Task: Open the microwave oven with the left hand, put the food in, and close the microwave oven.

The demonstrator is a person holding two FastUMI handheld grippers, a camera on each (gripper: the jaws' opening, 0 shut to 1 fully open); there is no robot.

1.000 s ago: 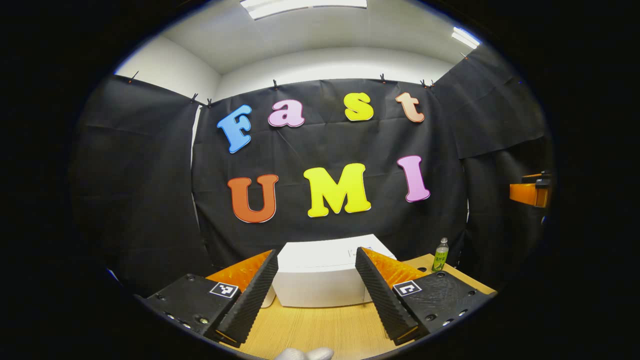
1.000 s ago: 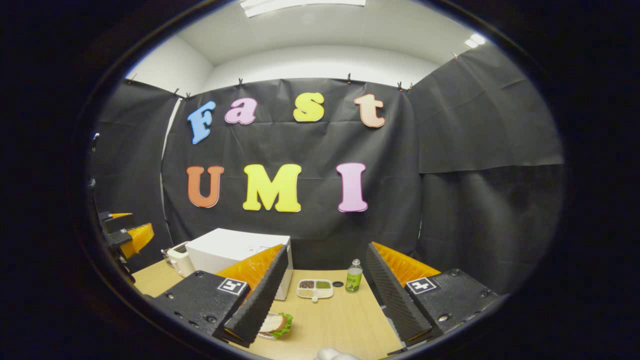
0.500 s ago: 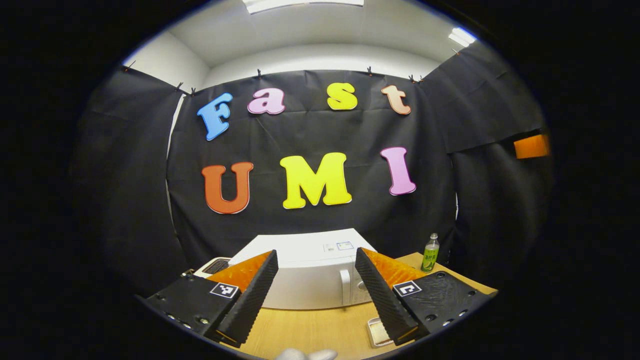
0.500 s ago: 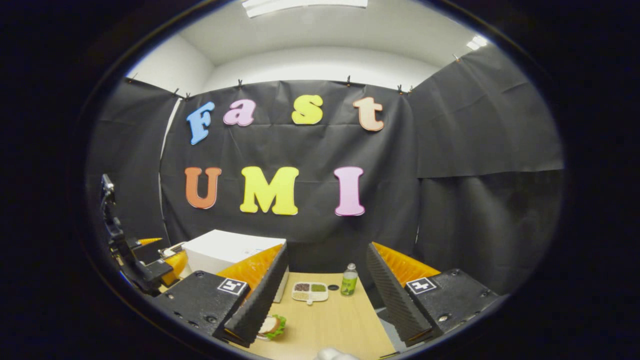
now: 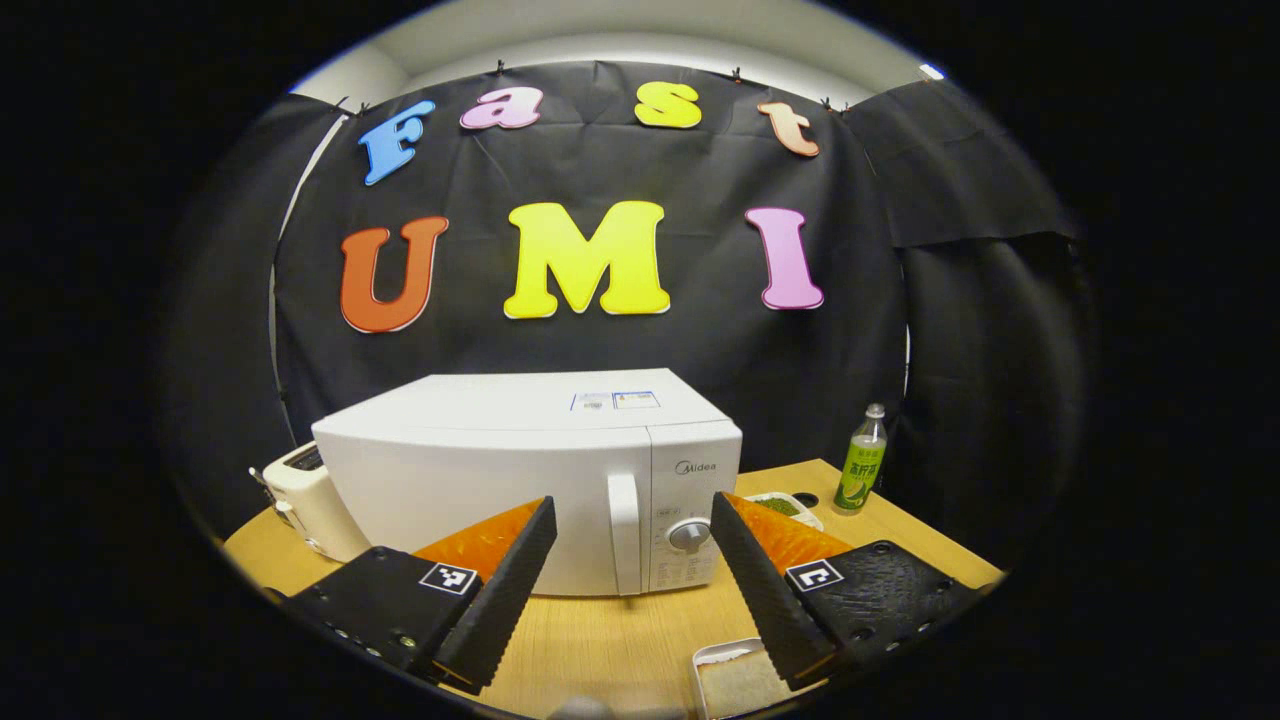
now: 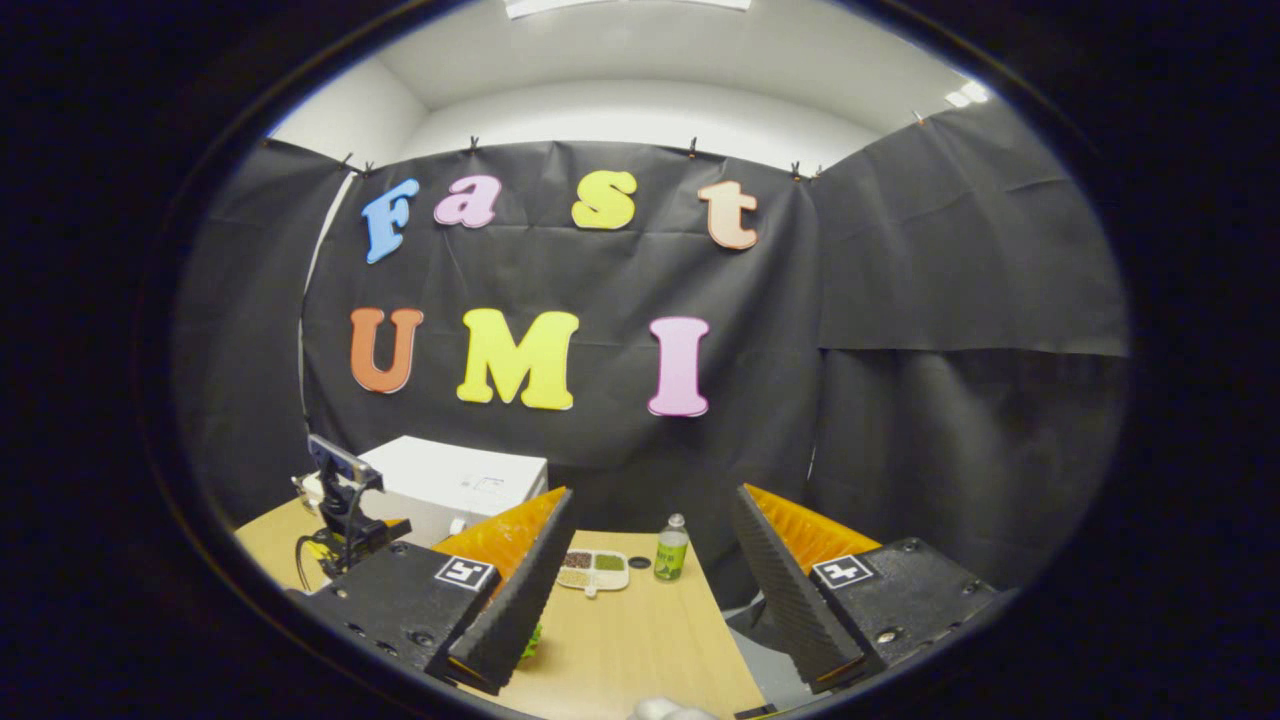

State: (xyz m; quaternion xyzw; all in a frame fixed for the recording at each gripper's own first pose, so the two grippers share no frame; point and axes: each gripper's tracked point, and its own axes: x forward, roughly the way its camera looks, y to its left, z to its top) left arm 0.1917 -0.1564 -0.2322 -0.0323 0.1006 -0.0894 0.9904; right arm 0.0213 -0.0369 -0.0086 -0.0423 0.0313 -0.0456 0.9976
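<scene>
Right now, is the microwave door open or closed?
Closed. The microwave door sits flush with its front, with its handle beside the control panel; no inside shows.

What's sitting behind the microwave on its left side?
A white toaster pokes out past the microwave's left end on the table. Its far part is hidden by the microwave body. The microwave door is shut, so the inside is hidden.

A light wooden table [image 5: 610, 640] serves as the landmark. At its far right corner stands an upright clear plastic bottle with a green label [image 5: 862, 473]. Near the bottle on the table lies a white divided tray holding dark and green contents [image 6: 592, 569]. Between that tray and the bottle is a small dark round thing [image 6: 640, 562]. At the table's far left stands a white toaster [image 5: 305, 500]. At the table's near edge sits a white rectangular container of pale grainy contents [image 5: 735, 678].
</scene>
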